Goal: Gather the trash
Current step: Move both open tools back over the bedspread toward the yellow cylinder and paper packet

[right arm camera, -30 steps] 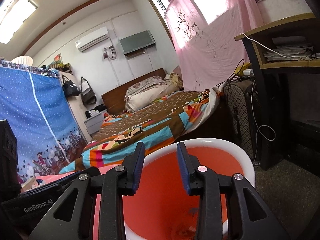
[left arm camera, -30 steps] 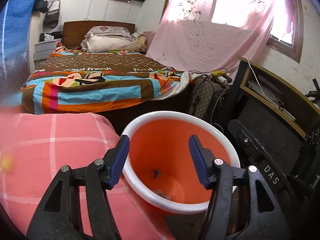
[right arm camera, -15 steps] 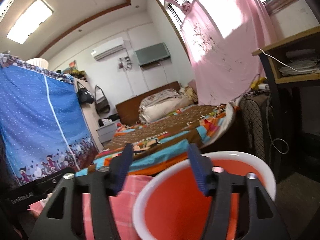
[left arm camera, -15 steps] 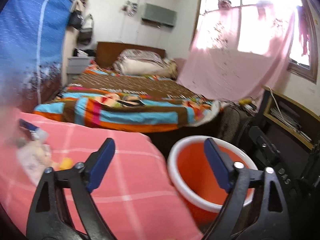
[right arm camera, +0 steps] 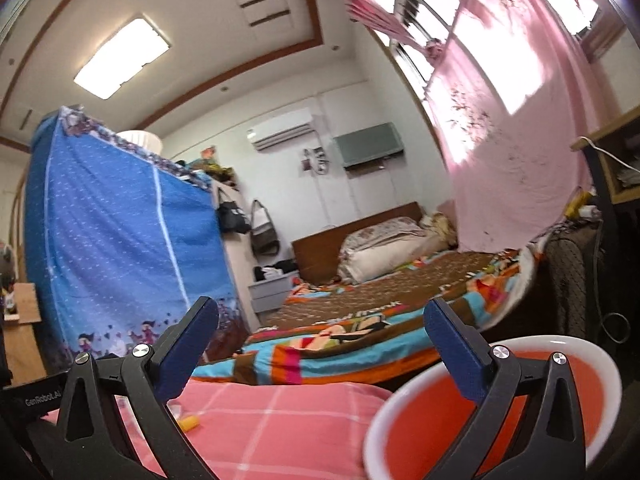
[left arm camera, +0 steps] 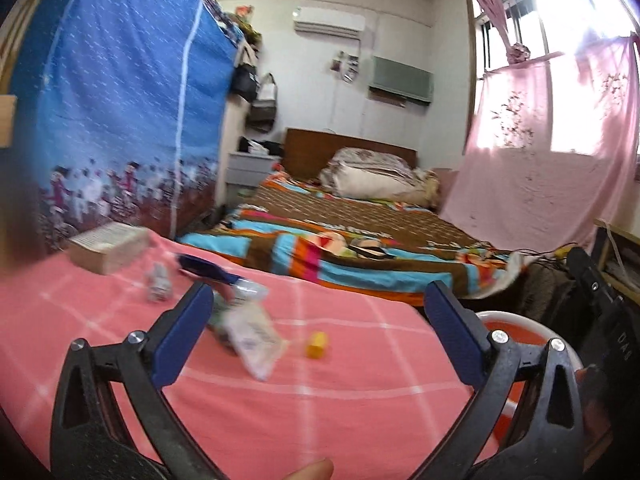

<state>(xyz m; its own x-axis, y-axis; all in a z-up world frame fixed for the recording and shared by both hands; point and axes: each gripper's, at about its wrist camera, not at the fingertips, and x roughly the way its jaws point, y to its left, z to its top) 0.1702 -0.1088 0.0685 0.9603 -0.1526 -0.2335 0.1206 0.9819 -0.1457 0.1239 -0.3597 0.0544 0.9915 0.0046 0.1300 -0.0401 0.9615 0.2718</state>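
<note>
Trash lies on a pink checked cloth (left arm camera: pixel 320 412): a crumpled clear plastic wrapper (left arm camera: pixel 252 332), a small yellow cap (left arm camera: pixel 317 345), a blue-labelled plastic bottle (left arm camera: pixel 216 274) and a small grey scrap (left arm camera: pixel 158 286). My left gripper (left arm camera: pixel 316 328) is open and empty above the cloth, just short of the wrapper and cap. The orange bin with a white rim (left arm camera: pixel 520 322) stands at the cloth's right edge. My right gripper (right arm camera: pixel 320 340) is open and empty above the bin (right arm camera: pixel 552 384). The yellow cap (right arm camera: pixel 189 423) shows low left in the right wrist view.
A cardboard box (left arm camera: pixel 108 246) sits at the far left of the cloth. Behind are a bed with a striped blanket (left arm camera: pixel 360 248), a blue fabric wardrobe (left arm camera: pixel 120 120), a pink curtain (left arm camera: pixel 540 160) and a dark desk (left arm camera: pixel 616 272) on the right.
Both grippers opened wide and swung up and left from over the bin. The left one now faces the trash on the pink cloth; the bin slid to the right of both views.
</note>
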